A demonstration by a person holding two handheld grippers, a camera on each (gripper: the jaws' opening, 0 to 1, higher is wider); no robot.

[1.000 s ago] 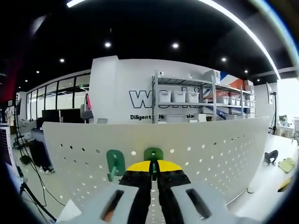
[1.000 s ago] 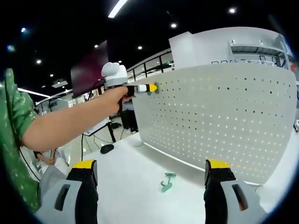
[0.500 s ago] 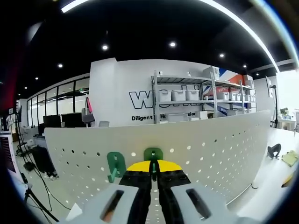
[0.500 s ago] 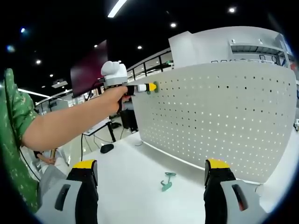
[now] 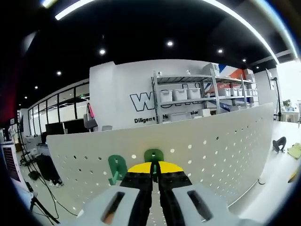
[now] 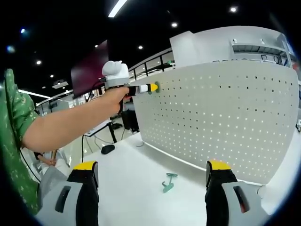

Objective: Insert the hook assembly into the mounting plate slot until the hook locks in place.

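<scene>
A: What is taking up most of the scene?

B: A white perforated mounting plate is standing upright on a white table, and it is curving across the left gripper view too.

A: And the person?

B: An arm in a green sleeve is reaching toward the plate's upper corner, its hand wrapping the left gripper.

A: What are the left tongs doing?

B: In the left gripper view the left gripper is pinching a green hook between its yellow-tipped jaws, pressing it against the plate near the top edge. A second green hook is sitting in the plate just beside it.

A: The right tongs?

B: The right gripper is hovering over the table with its jaws spread wide, holding nothing.

A: Anything smaller?

B: A loose green hook is lying on the table between those jaws, near the plate's foot.
</scene>
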